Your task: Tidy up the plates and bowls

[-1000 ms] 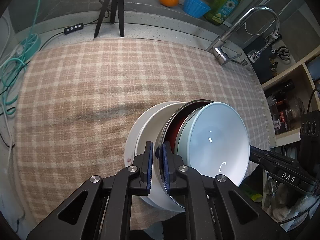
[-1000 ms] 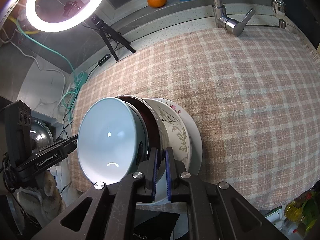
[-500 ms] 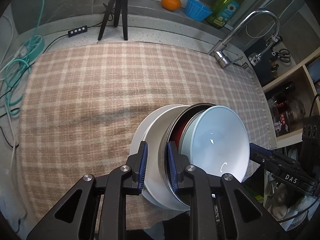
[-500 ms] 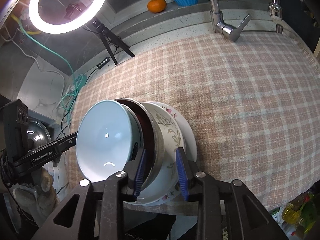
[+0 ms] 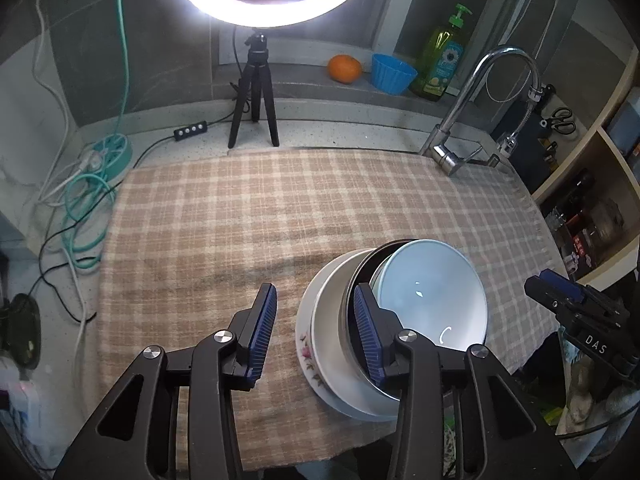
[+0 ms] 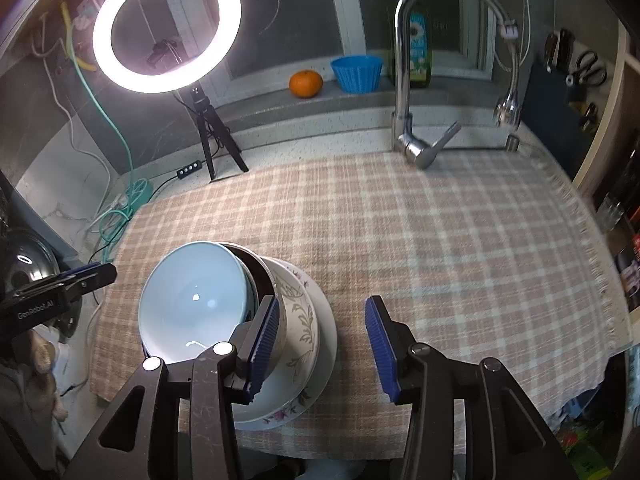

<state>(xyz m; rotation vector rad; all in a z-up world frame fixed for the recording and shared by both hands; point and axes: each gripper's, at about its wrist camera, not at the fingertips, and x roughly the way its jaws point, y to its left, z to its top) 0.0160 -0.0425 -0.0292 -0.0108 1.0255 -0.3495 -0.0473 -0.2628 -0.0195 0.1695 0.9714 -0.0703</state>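
Orange (image 5: 344, 68), blue cup (image 5: 393, 73), soap bottle (image 5: 440, 60) on the ledge (image 5: 304, 86)

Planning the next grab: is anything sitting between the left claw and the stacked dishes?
Nothing visible. The left claw hangs open right beside the stack of dishes, its right finger in front of the stack's rim, only bare checked cloth between the fingers.

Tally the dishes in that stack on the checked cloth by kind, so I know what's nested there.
Bowls: 3 – light blue bowl on top, dark-lined bowl under it, leaf-patterned bowl below.
Plates: 1 – floral-rimmed white plate at the bottom.
Total: 4
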